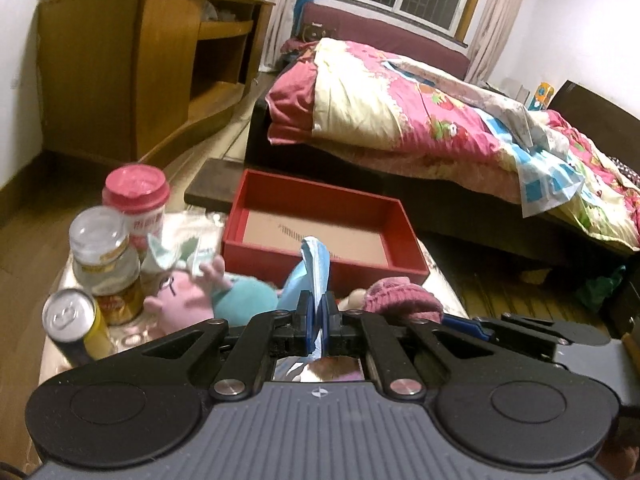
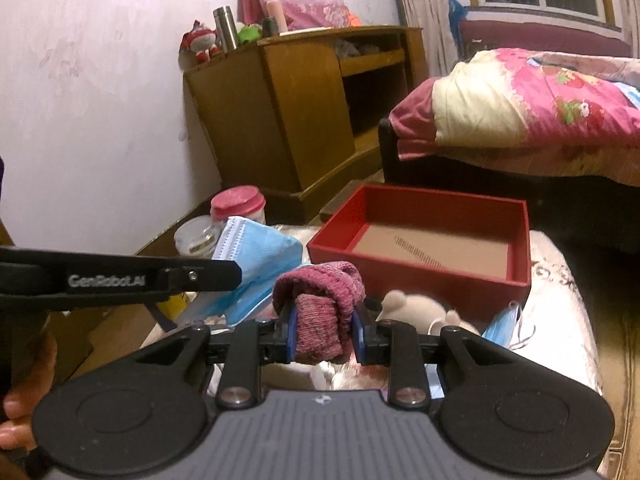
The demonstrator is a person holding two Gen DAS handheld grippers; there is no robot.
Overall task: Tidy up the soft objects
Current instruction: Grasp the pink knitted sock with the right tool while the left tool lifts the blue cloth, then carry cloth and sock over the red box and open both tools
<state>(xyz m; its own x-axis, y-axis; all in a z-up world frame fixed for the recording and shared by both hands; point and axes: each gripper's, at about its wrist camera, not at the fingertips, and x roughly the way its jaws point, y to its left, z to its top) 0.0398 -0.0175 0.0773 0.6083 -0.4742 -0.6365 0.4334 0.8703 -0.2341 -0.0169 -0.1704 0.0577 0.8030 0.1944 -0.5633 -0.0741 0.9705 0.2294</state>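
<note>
One red box (image 1: 320, 204), empty; two plush toys, pink (image 1: 180, 300) and cream (image 2: 412, 304); seemingly two blue masks. Left gripper (image 1: 319, 312) pinches one mask (image 1: 316, 264); right gripper (image 2: 325, 330) clamps one maroon knit sock (image 2: 320, 300), both before the box.

Two face masks (image 2: 256, 248), two plush toys (image 1: 208, 300), one red box (image 1: 320, 232)

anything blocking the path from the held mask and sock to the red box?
Nothing visible. The left tongs grip the blue mask and the right tongs the maroon sock; the red box sits open and empty just beyond.
</note>
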